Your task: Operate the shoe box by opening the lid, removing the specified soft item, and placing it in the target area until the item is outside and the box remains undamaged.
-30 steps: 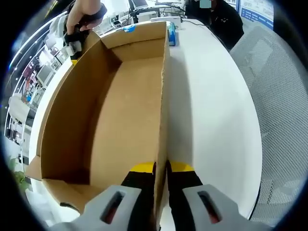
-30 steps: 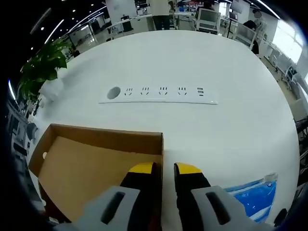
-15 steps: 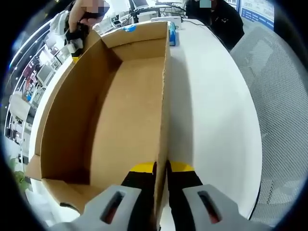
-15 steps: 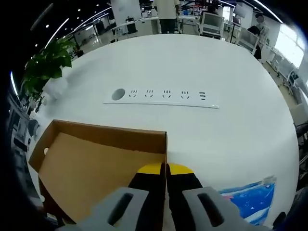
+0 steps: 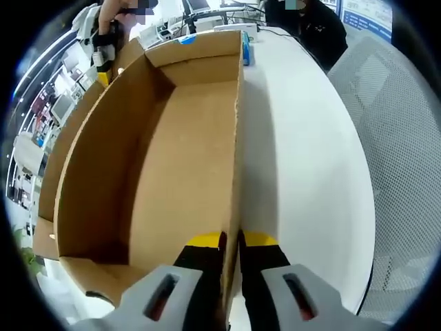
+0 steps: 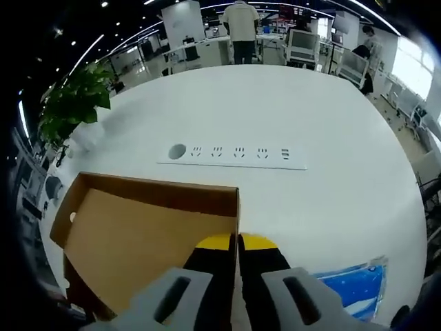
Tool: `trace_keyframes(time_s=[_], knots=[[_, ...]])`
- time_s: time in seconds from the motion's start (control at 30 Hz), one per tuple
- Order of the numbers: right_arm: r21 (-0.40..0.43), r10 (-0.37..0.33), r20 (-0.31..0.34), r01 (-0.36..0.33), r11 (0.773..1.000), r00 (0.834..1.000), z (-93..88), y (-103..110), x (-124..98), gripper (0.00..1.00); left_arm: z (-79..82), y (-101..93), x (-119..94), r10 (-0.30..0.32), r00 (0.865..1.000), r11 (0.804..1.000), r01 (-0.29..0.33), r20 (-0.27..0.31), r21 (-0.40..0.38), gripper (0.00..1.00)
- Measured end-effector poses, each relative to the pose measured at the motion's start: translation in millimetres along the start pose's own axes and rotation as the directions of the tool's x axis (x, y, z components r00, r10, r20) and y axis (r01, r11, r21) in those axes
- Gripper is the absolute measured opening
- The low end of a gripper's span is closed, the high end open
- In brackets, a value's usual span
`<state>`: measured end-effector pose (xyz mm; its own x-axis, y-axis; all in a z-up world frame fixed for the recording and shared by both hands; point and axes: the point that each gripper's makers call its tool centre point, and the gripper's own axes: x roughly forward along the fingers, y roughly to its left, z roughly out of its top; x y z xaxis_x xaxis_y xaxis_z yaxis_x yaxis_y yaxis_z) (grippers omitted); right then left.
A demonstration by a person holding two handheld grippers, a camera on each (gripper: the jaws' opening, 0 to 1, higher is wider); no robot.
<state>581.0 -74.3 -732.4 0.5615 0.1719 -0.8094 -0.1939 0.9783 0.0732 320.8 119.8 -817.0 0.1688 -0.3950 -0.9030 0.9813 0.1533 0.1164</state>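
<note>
The white tabletop (image 5: 303,138) runs wide and bare to the right of the box in the left gripper view; the right gripper view shows more of the tabletop (image 6: 289,103) stretching far toward an office with desks and a standing person.

The open cardboard shoe box (image 5: 172,158) lies lengthwise in the left gripper view, its brown floor and 4 walls bare inside, with no soft item to be seen in it. In the right gripper view the shoe box (image 6: 138,227) sits near and to the left, only 1 corner region and a flap with a small hole visible.

The left gripper (image 5: 230,241) is closed on the near end of the box's right wall, 1 yellow-tipped jaw inside and 1 outside the cardboard. The right gripper (image 6: 234,243) is likewise pinched on a box wall edge at its corner, jaws nearly touching. At the far left corner of the box in the left gripper view, the right gripper (image 5: 103,55) appears with a hand on it.

A white power strip (image 6: 234,153) lies across the tabletop beyond the box in the right gripper view. A blue packet (image 6: 351,289) lies near right there; a blue object (image 5: 246,52), perhaps the same, rests by the box's far right corner. A green plant (image 6: 72,103) stands far left.
</note>
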Motion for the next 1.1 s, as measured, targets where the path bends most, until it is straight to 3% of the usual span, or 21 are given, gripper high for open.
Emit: trace_keyframes(time_s=[0.23, 0.73, 0.83, 1.1], knots=[[-0.004, 0.002, 0.061, -0.002, 1.000, 0.998, 3.2, 11.1, -31.3, 0.00, 0.3, 1.2, -0.9, 0.004, 1.000, 1.000, -0.004, 0.000, -0.001, 0.08], [-0.071, -0.023, 0.135, 0.033, 0.997, 0.991, 30.0, 2.5, -42.9, 0.00, -0.7, 2.1, -0.7, -0.004, 1.000, 1.000, 0.004, 0.001, 0.013, 0.07], [-0.129, -0.034, 0.154, 0.054, 0.990, 0.987, 37.2, -0.5, -41.3, 0.00, -1.1, 2.1, -1.1, -0.001, 1.000, 1.000, 0.001, 0.002, 0.015, 0.07], [-0.113, -0.029, 0.181, 0.050, 0.992, 0.983, 35.0, 1.5, -56.9, 0.00, -2.5, 1.4, -1.3, -0.006, 1.000, 1.000, 0.006, 0.002, 0.020, 0.07]])
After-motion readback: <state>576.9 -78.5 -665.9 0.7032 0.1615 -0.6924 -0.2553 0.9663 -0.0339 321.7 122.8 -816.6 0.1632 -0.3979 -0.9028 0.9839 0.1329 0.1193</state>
